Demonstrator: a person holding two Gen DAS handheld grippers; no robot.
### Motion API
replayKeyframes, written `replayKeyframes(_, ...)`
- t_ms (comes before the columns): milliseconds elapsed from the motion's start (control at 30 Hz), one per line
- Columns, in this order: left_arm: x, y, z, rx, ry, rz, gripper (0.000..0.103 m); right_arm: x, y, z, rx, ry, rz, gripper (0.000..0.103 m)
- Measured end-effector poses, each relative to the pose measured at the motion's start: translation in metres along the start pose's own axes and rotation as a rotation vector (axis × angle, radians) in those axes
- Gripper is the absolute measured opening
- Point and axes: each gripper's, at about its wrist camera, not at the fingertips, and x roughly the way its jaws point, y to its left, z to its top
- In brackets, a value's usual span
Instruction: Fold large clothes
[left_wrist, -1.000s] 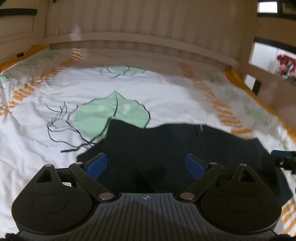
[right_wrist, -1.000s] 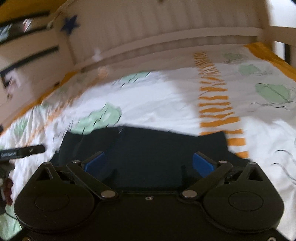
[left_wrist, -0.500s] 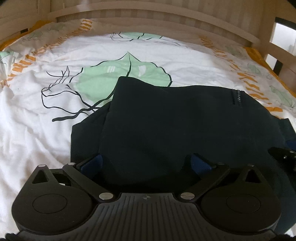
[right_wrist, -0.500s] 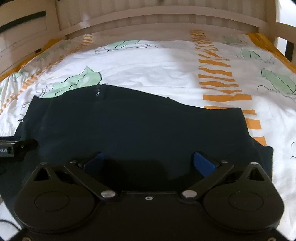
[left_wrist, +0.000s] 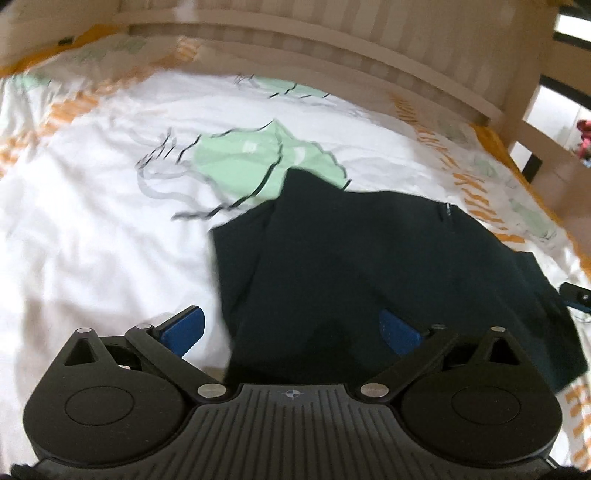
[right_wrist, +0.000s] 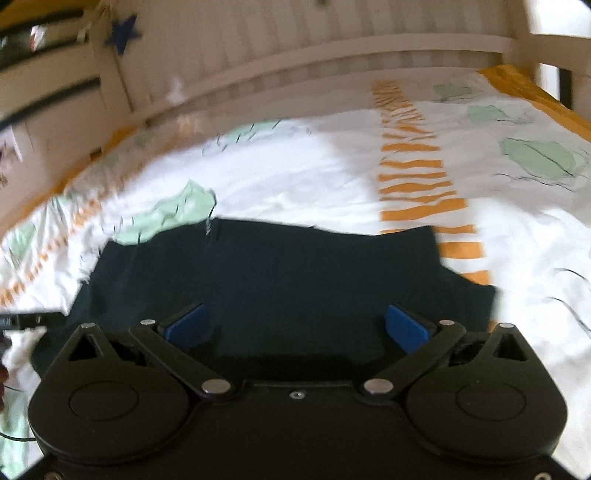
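A dark navy garment (left_wrist: 376, 266) lies folded flat on the bed, also in the right wrist view (right_wrist: 280, 280). My left gripper (left_wrist: 291, 328) is open and empty over the garment's near left edge, its left pad above white sheet. My right gripper (right_wrist: 295, 326) is open and empty over the garment's near middle. The right gripper's tip (left_wrist: 576, 295) shows at the left view's right edge. The left gripper's tip (right_wrist: 29, 319) shows at the right view's left edge.
The bed sheet (left_wrist: 92, 206) is white with green leaves and orange stripes (right_wrist: 417, 181). A pale wooden slatted bed rail (left_wrist: 332, 55) runs along the far side and it continues at the left in the right wrist view (right_wrist: 258, 62).
Both grippers have pulled back and lifted from the garment, and the views tilt up toward the rail. The left gripper has shifted left, so its left pad is over sheet. Both stay open.
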Motion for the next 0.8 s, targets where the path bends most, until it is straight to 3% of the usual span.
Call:
replayKeyframes(233, -0.006, 0.022, -0.014, -0.1, 0.08, -0.057, 0.103, -0.023, -0.06, -0.008, 0.164, 0.03, -0.04, 0.102)
replayKeyframes(433, 0.019, 0.019, -0.018, -0.158, 0.144, -0.151, 0.103, -0.02, -0.086, -0.021, 0.283, 0.092, 0.044, 0.102)
replayKeyframes(800, 0.054, 0.014, 0.0, -0.191, 0.122, -0.229, 0.102, 0.011, -0.102, -0.02, 0.354, 0.094, 0.19, 0.103)
